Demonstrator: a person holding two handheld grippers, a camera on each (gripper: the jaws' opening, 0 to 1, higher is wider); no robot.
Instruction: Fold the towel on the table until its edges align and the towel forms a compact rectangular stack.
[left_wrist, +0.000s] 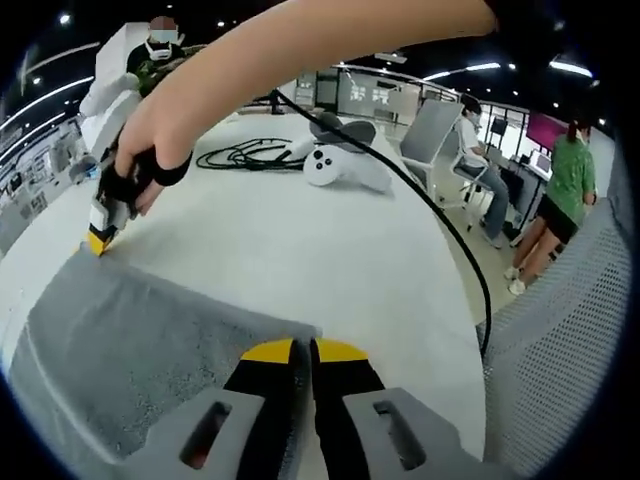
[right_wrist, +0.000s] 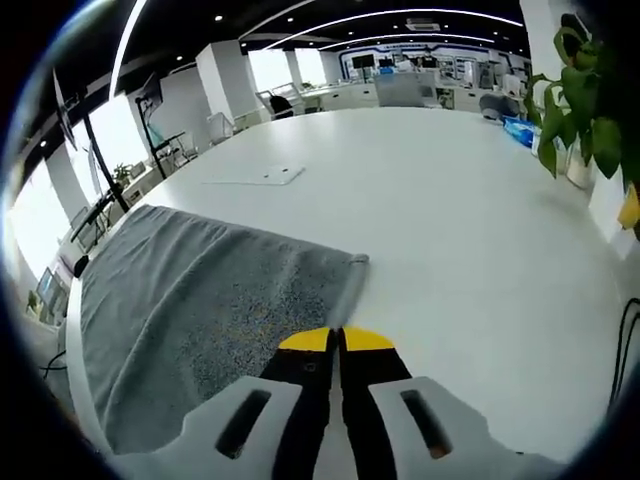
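A grey towel (left_wrist: 130, 350) lies flat on the white table (left_wrist: 330, 250). In the left gripper view my left gripper (left_wrist: 305, 350) has its yellow-tipped jaws shut on the towel's near corner. A hand holds my right gripper (left_wrist: 100, 235) at the towel's far left corner, its yellow tip down on the cloth. In the right gripper view the towel (right_wrist: 200, 300) spreads to the left, with one corner (right_wrist: 358, 260) ahead. There my right gripper (right_wrist: 337, 340) is shut on the towel's near edge.
White controllers (left_wrist: 335, 165) and coiled black cables (left_wrist: 245, 155) lie farther back on the table. A black cord (left_wrist: 440, 220) runs to the table's right edge beside a mesh chair back (left_wrist: 560, 330). People are at desks beyond. A flat white sheet (right_wrist: 265, 177) and a potted plant (right_wrist: 580, 90) are also here.
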